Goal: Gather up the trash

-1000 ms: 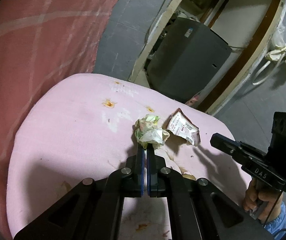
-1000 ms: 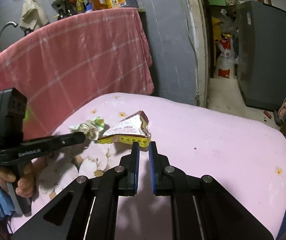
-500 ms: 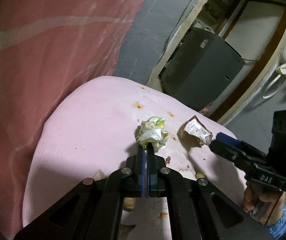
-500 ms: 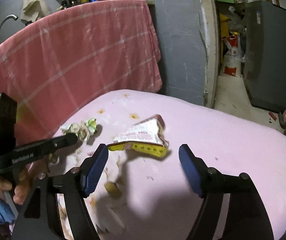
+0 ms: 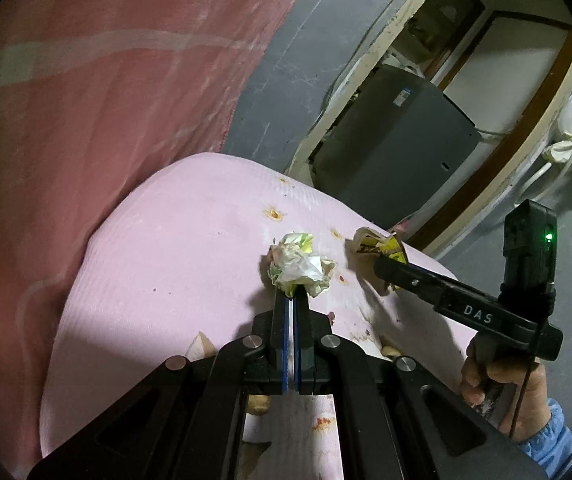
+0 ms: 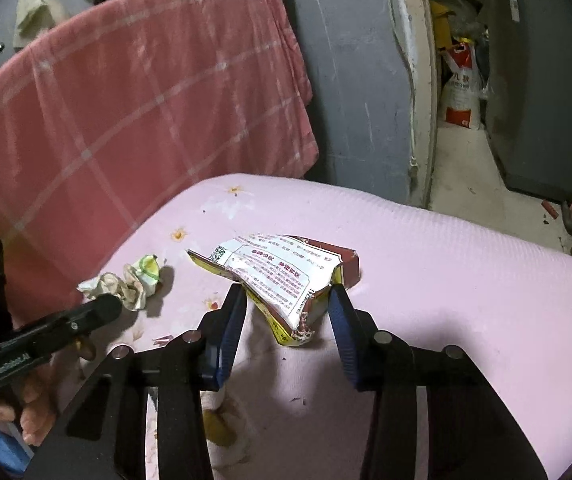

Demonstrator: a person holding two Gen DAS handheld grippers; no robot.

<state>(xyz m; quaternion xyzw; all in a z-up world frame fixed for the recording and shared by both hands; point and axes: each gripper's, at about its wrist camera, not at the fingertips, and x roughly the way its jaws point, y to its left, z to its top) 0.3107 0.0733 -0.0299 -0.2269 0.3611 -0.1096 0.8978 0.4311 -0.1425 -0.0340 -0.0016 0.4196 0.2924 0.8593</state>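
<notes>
— What was hidden?
— The left gripper (image 5: 291,300) was clamped on the wad (image 5: 298,266); its grip was covered.
— Count?
— Two scraps on the cushion (image 6: 446,264). My right gripper (image 6: 286,312), apart and just closing, straddled the wrapper (image 6: 278,268).

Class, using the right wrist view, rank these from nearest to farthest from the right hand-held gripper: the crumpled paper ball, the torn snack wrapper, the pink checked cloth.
1. Torn snack wrapper: between the right hand-held gripper fingers.
2. Crumpled paper ball: left, on the pink cushion.
3. Pink checked cloth: hanging behind, upper left.
</notes>
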